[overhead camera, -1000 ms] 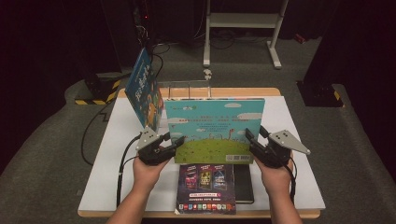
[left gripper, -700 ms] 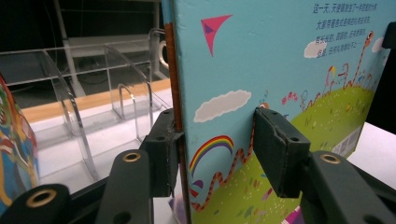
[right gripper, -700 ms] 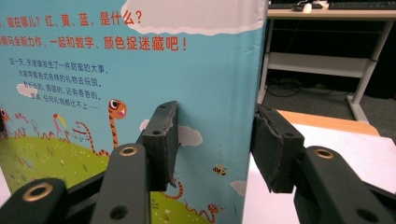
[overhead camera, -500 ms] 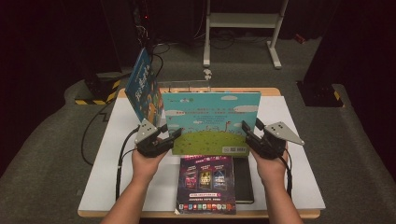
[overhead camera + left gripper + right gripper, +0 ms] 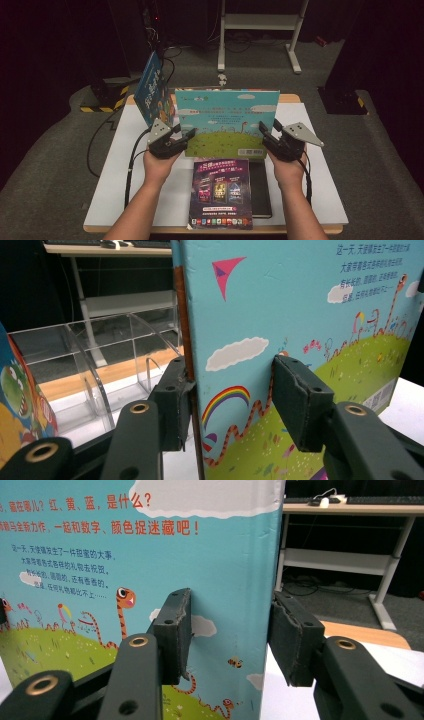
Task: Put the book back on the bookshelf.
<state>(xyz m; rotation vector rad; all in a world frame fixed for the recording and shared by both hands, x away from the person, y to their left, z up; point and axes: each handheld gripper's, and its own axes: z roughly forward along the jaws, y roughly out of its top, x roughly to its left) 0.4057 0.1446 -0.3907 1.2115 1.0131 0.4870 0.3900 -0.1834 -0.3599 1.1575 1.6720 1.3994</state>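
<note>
blue book (image 5: pixel 150 92) in clear rack (image 5: pixel 95 365) (leaning)

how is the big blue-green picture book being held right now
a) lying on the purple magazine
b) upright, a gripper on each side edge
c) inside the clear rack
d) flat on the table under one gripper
b: the picture book stands upright with the left gripper at its left edge and the right gripper at its right.

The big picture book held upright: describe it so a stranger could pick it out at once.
On the white table, the picture book stands upright at the middle, between the left claw and the right claw. Unlike the dark magazine lying flat before it, its cover shows blue sky, clouds and a green hill.
</note>
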